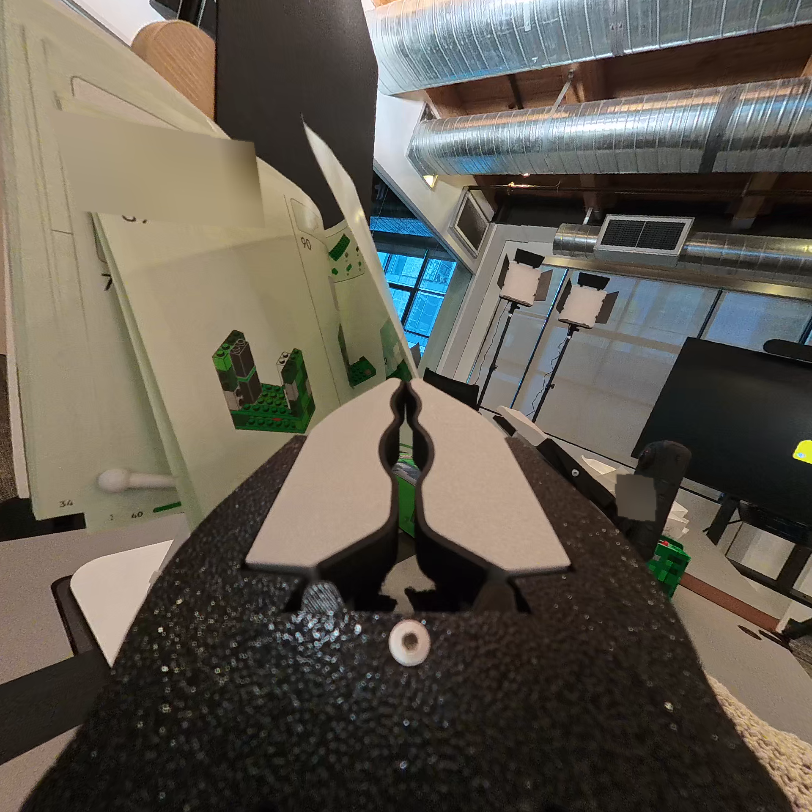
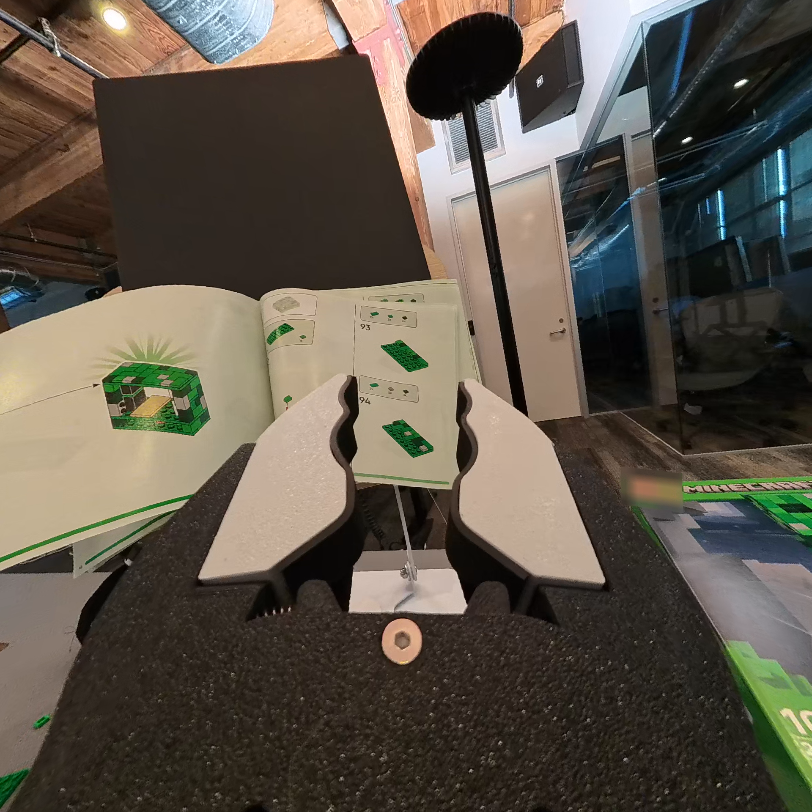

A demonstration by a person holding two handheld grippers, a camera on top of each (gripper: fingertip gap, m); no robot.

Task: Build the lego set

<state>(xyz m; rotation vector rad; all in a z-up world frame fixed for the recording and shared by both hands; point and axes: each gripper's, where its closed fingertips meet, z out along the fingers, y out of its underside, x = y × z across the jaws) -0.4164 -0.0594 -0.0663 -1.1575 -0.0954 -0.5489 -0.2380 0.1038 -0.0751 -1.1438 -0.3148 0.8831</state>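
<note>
The open instruction booklet [image 1: 184,351] fills the left of the left wrist view, with its pages lifted and curved. My left gripper [image 1: 405,386] is shut, its tips pinched at the lower edge of an upright booklet page [image 1: 351,228]. In the right wrist view the booklet [image 2: 145,395] lies open ahead. One raised page [image 2: 404,395] stands in the gap of my open right gripper [image 2: 406,386]; I cannot tell if it touches the fingers. The right gripper also shows in the left wrist view [image 1: 527,433]. A green lego build [image 1: 668,567] sits on the table at right.
The green lego box [image 2: 747,593] lies right of my right gripper. A small green piece [image 2: 41,720] lies on the grey table [image 2: 26,637] at left. A black board [image 2: 246,175] stands behind the booklet, a black pole stand [image 2: 487,219] beside it. Two light stands [image 1: 549,307] and a dark screen [image 1: 738,422] stand farther off. Across from one pair of fingers to the other is roughly 25 cm.
</note>
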